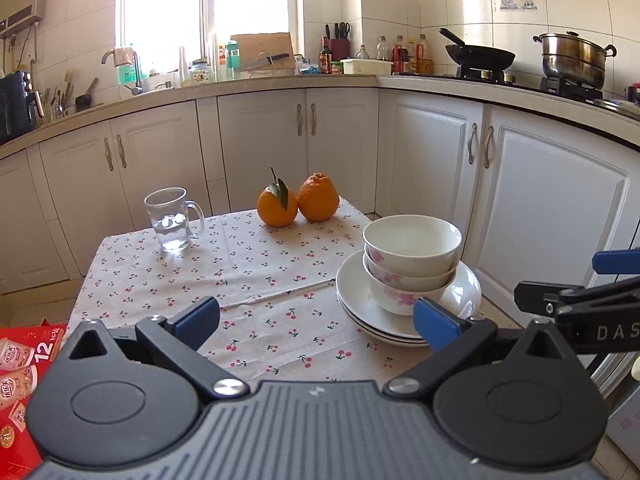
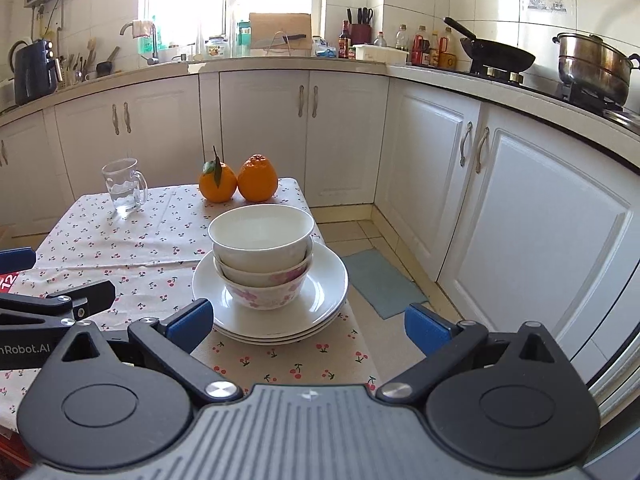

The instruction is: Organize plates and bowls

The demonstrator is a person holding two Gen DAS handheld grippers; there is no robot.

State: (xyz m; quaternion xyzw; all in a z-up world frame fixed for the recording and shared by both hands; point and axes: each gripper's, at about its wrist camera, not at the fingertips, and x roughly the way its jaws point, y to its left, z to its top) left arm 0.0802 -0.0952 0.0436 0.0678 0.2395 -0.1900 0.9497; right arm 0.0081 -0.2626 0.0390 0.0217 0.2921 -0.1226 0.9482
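**Tongs wide apart, plates and bowls stacked at the table's right edge**

Left tongs stand spread wide with nothing between the blue pads, low in the left wrist view over the cherry-print cloth of the table. Their right pad overlaps the near rim of the stack in that view; contact cannot be told. Right tongs are likewise spread wide and hold nothing, with the left pad just before the plates and the right pad out over the floor.

Three bowls sit nested, the lower ones with pink flowers, on a pile of white plates. This stack is at the centre of the right wrist view and at the right of the left wrist view, close to the table's right edge.

At the far end of the table stand two oranges, touching each other, and to their left a glass mug with some water in it.
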